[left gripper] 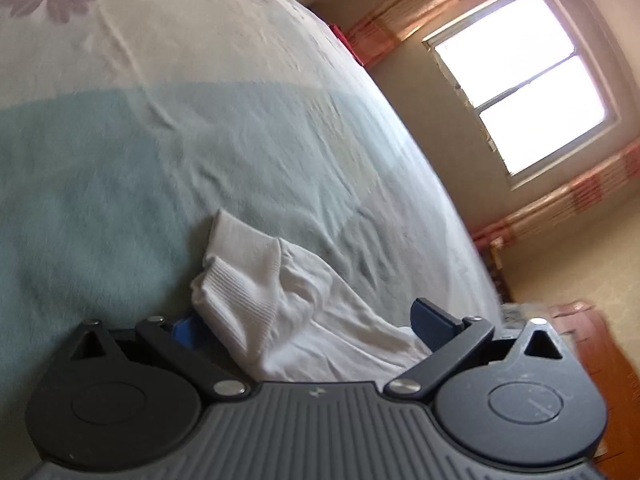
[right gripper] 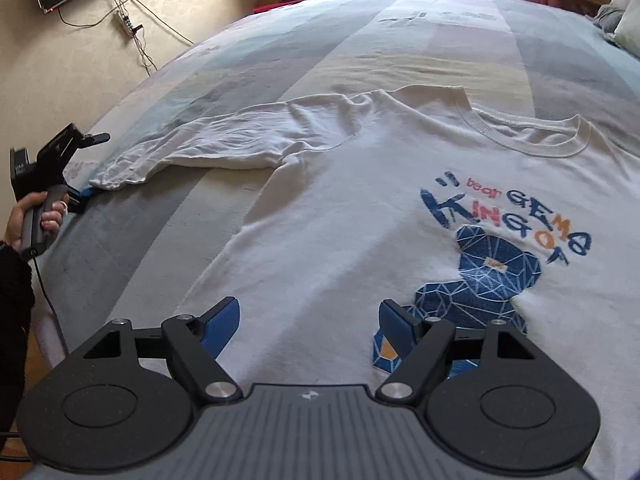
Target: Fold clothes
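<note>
Sleeve work comes before anything else looks sensible: your white cotton long-sleeved shirt with the blue and orange bear print lies face up and spread flat on the striped pastel bedsheet, collar away from your right gripper, one sleeve stretched out sideways toward your left gripper. Nothing on it looks folded over.

Your left gripper has its blue pads parted wide, with the ribbed white cuff lying loosely between them and not pinched. Judging from that, close squarely on the ribbing rather than the thin fabric behind it, so the sleeve lifts as one piece and doesn't drag the body out of line. Carry it low across the chest and keep the shoulder seam flat.

Your right gripper hovers just above the lower front of the shirt, jaws wide apart and gripping nothing; it could pin the cloth there.

Your left hand wraps the handle in a fist, gripper tilted down to the bed edge.
</note>
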Demonstrator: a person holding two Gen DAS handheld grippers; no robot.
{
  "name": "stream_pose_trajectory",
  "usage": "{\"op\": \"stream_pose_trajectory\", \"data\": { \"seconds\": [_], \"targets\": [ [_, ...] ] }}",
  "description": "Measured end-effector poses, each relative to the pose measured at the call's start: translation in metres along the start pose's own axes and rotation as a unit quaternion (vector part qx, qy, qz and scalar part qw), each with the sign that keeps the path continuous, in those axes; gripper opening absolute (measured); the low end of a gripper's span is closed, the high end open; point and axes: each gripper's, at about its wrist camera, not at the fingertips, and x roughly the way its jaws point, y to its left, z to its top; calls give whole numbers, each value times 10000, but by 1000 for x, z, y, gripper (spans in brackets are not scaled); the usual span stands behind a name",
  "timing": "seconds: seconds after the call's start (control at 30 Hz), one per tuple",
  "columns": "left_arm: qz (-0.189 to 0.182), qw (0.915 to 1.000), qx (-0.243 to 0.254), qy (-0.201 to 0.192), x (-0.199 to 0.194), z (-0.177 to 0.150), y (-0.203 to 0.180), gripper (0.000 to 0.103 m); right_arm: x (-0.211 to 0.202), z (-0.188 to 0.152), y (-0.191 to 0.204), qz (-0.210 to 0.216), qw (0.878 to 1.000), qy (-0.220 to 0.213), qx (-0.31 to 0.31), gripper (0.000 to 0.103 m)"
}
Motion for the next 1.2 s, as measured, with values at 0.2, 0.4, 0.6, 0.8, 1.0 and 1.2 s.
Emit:
{"op": "stream_pose_trajectory", "data": {
  "seconds": [0.2,0.4,0.6,0.8,1.0,1.2],
  "targets": [
    [1166,9876,1053,1,4,-1,-25,21,-3,-3,-2,-121,9999,2,-9,81],
    [1785,9680,1753,-193,4,9,-40,17,-7,-4,-4,-210,9998,-43,-1,81],
    [2377,9561,1660,-423,-11,23,-34,33,-12,-4,-5,-247,9997,-81,-38,81],
    [1903,9417,2749,-367,-7,1,-92,75,-5,-4,-2,-257,9997,-6,-18,83],
    [1322,9321,3330,523,52,-31,-117,77,-5,-5,1,-264,9996,37,-42,86],
    [1983,9345,2936,348,55,-10,-90,77,-13,-6,-8,-464,9989,15,-67,93]
  ]
}}
